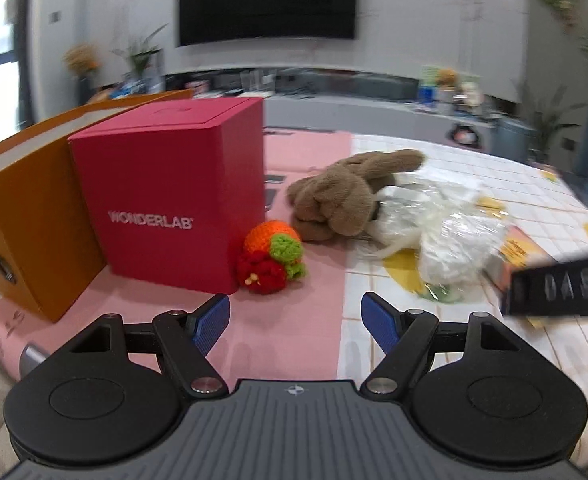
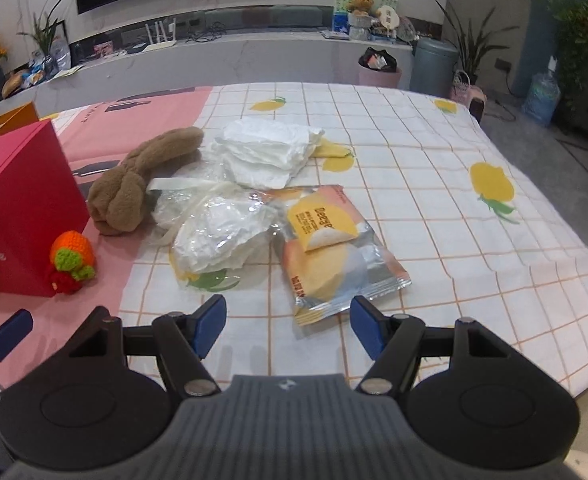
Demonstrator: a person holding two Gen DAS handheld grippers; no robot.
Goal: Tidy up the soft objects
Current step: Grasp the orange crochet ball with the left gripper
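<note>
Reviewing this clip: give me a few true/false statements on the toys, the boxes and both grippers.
1. The brown plush toy lies on the table. True.
2. The crochet fruit sits atop the pink box. False: it rests on the cloth beside the box.
3. The left gripper is open and holds nothing. True.
4. The right gripper grips the snack packet. False: its fingers are open and short of it.

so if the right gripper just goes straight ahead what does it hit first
Most likely the snack packet, lying flat on the tablecloth just ahead of the open right gripper; depth is hard to judge.
</note>
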